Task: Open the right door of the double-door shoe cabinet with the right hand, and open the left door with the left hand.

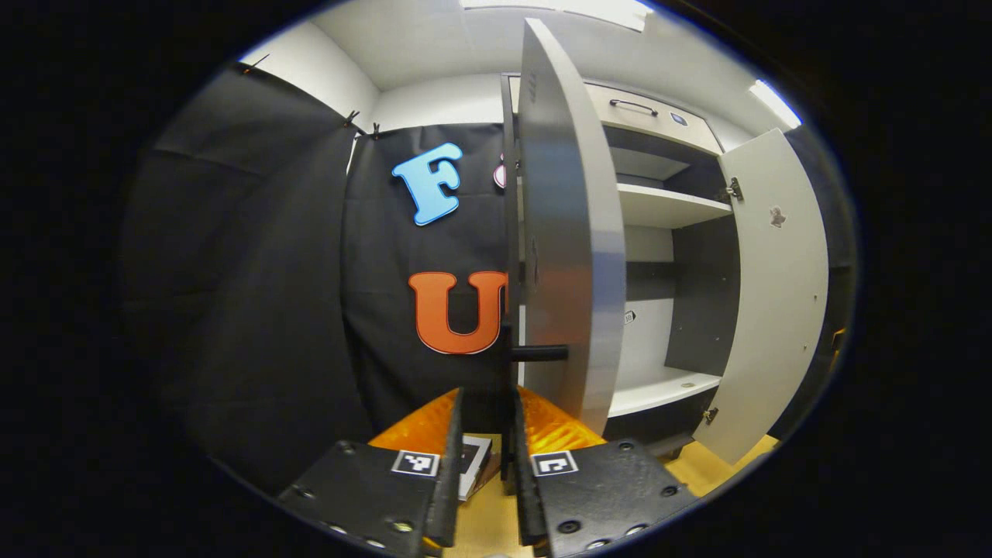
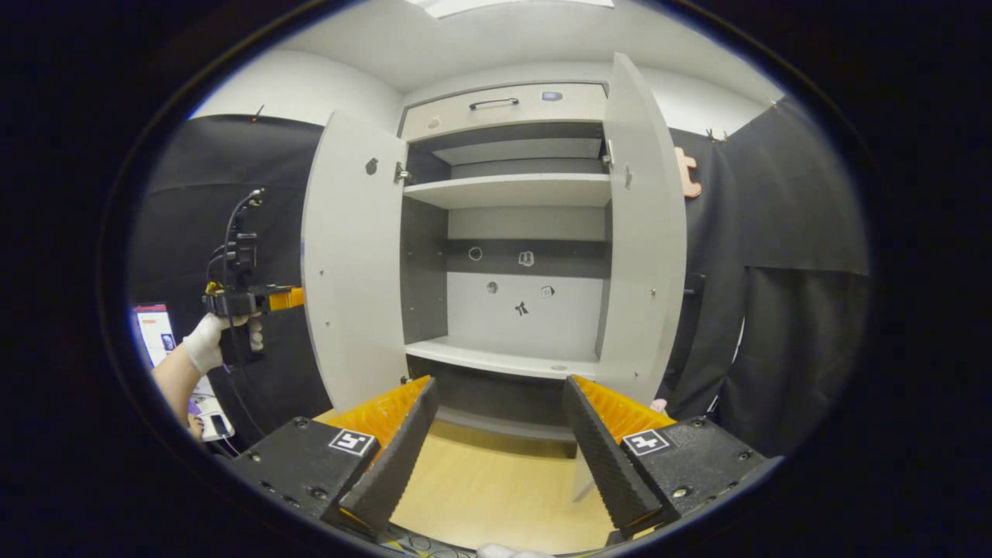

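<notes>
Gripping: left gripper fingers nearly closed around left door's vertical bar handle, door swung wide.
Right gripper: released, facing shoe cabinet; right door open.

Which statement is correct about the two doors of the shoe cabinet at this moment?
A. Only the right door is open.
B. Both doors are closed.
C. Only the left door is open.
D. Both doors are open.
D. In the right gripper view the left door and the right door both stand swung outward, and the shelves inside the shoe cabinet are exposed between them.
</notes>
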Motion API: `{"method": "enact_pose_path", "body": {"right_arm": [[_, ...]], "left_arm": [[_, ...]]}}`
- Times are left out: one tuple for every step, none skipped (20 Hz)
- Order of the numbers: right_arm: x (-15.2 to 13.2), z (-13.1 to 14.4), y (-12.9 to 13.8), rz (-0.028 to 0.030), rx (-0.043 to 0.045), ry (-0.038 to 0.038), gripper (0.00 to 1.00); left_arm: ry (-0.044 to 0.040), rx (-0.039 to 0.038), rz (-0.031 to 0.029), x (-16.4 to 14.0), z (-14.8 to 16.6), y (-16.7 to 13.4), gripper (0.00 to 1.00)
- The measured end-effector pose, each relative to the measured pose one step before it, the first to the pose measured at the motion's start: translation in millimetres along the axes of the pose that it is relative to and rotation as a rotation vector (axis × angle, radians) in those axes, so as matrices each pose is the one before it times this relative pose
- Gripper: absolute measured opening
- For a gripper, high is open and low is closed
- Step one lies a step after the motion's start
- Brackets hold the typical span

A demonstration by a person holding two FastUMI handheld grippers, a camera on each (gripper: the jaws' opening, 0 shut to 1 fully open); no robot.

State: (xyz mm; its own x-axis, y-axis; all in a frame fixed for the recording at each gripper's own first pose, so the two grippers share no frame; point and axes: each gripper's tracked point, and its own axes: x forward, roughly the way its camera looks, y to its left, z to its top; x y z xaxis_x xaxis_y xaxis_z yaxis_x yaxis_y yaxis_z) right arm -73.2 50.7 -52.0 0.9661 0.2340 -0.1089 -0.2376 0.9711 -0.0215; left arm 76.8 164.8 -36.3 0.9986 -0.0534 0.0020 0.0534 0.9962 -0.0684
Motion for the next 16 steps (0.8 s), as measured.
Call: {"method": "enact_pose_path", "body": {"right_arm": [[0.97, -0.15, -0.34, -0.00187, 0.00275, 0.0036, 0.99], [0.89, -1.16, -0.58, -0.0022, 0.00144, 0.00408, 0.99], [0.68, -0.6, -0.13, 0.00024, 0.00085, 0.00304, 0.99], [1.34, -1.27, -0.46, 0.00173, 0.00275, 0.00305, 0.99], [1.88, -0.72, 0.37, 0.00262, 0.001, 0.00363, 1.0], [2.82, -0.53, 1.15, 0.00339, 0.00032, 0.00066, 0.99], [4.01, -0.19, 0.5, 0.00117, -0.00046, 0.00219, 1.0], [2.6, 1.02, 0.83, 0.00265, 0.00067, 0.00103, 0.99], [1.6, -0.15, 1.12, 0.00152, 0.00061, -0.00101, 1.0], [0.86, 0.19, 0.57, 0.00121, -0.00082, -0.00046, 1.0], [0.24, 1.08, -0.02, -0.00363, -0.003, -0.00259, 1.0], [0.13, 0.61, -2.74, -0.01073, -0.00135, -0.0019, 0.99], [-0.98, 1.78, -1.94, -0.00931, 0.00077, -0.00363, 1.0], [0.84, 2.4, -1.43, -0.01284, 0.00142, -0.00136, 0.99], [1.05, 1.51, -2.42, -0.01206, 0.00089, -0.00417, 1.0], [0.54, 2.96, -1.84, -0.01187, 0.00005, -0.00458, 0.99]], "left_arm": [[0.00131, 0.02028, 0.01658, -8.64, -3.36, 6.45, 0.4], [0.00949, 0.02606, 0.02352, -8.4, -3.41, 7.72, 0.46], [0.01493, 0.01058, 0.00139, -6.29, -6.5, 1.45, 0.82], [0.01421, -0.00057, -0.00311, -7.36, -5.16, -1.36, 0.73], [0.00608, 0.00501, 0.00568, -4.71, -2.7, 1.16, 0.78], [0.00716, 0.00765, 0.01433, -8.33, -1.39, 3.66, 0.95], [0.00236, 0.00456, 0.02317, -7.59, -1.11, 5.3, 0.98], [0.00179, -0.0029, 0.01266, -5.68, 0.2, 0.9, 0.97], [-0.00186, -0.00948, 0.00348, -5.58, 3.37, -3.14, 0.96], [-0.00288, -0.00495, 0.00191, -5.07, 4.15, -2.51, 0.96], [-0.00256, -0.00265, 0.01217, -6.97, 3.71, -2.57, 0.96], [-0.00831, -0.00368, 0.01162, -5.6, 4.82, -3.33, 0.96], [-0.00252, -0.00925, 0.00454, -6.51, 3.65, -5.53, 0.96], [-0.00766, -0.01497, 0.0022, -5.65, 4.58, -7.46, 0.96], [-0.00679, -0.01728, -0.00356, -5.14, 5.76, -8.35, 0.96], [-0.00582, -0.01084, -0.00031, -3.99, 3.87, -9.0, 0.96]]}}
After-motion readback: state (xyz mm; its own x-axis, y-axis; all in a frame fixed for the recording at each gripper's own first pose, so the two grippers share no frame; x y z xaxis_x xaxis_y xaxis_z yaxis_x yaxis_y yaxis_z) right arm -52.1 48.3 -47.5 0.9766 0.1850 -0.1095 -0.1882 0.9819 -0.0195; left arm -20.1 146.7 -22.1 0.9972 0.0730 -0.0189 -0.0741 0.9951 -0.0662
